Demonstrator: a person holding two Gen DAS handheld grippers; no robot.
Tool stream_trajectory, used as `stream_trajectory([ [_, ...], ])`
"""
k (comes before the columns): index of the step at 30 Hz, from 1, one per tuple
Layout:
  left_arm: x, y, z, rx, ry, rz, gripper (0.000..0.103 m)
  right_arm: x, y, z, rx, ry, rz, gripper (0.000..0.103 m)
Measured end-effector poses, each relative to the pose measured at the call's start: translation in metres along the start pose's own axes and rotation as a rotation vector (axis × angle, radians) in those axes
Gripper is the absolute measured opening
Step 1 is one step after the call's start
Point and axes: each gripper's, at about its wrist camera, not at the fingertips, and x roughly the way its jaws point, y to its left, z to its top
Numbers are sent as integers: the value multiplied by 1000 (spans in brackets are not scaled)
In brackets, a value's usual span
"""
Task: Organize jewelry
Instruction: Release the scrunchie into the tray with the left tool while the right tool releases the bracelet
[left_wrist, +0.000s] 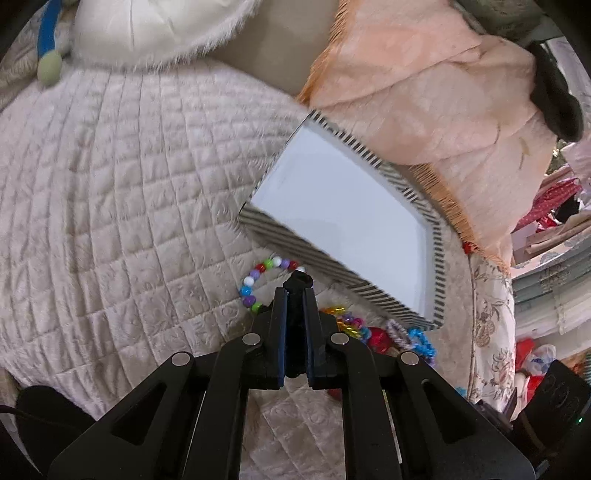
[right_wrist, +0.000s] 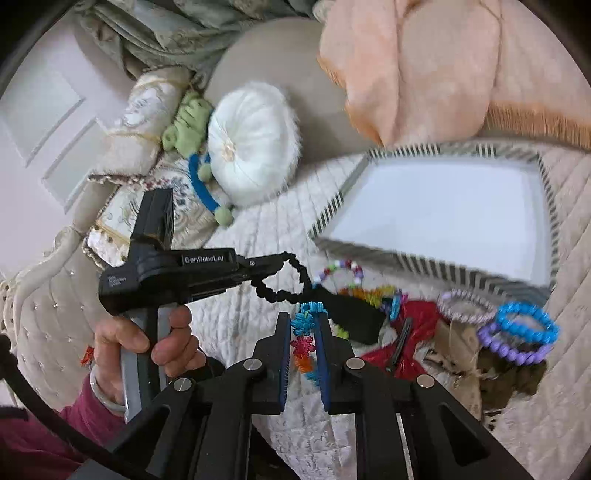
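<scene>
- Left gripper (left_wrist: 294, 295) is clamped on a black ruffled bracelet (right_wrist: 280, 278); the right wrist view shows the loop hanging off its tip, clear of the quilt, with a black tassel trailing from it.
- Right gripper (right_wrist: 303, 325) pinches a strand of small flower charms (right_wrist: 303, 339), blue at the top, then pink and orange, running down between its pads.
- Step in hand, as I judge it: both pieces are lifted and being carried to the striped tray (left_wrist: 402, 312), which is still bare inside.
- Next move calls for swinging each gripper over the tray's rim and letting go low, so the limp loops land flat and apart instead of tangling.
- Left behind on the quilted bedspread (left_wrist: 110, 221), just beside the tray's near edge, lies the rest of the pile: a multicoloured bead bracelet (left_wrist: 258, 284), a blue beaded bracelet (right_wrist: 528, 321) over a purple bracelet (right_wrist: 513, 350), a pale lilac bracelet (right_wrist: 465, 304) and a red cloth bag (right_wrist: 417, 325).
- These pieces look light and floppy; elastic ones may snag on the pads when released.
- A fluffy white cushion (right_wrist: 255, 147) and a peach blanket (right_wrist: 424, 66) sit beyond the tray.
</scene>
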Motion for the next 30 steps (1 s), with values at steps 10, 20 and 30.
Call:
stream_trajectory([
  [10, -30, -26, 2, 107, -85, 75, 6, -26, 5, 18, -28, -66, -45, 12],
  [20, -23, -50, 3, 202, -104, 145, 6, -34, -13, 31, -38, -64, -131, 12],
  [30, 6, -69, 25, 266, -105, 194, 6, -33, -61, 59, 6, -64, -216, 12],
])
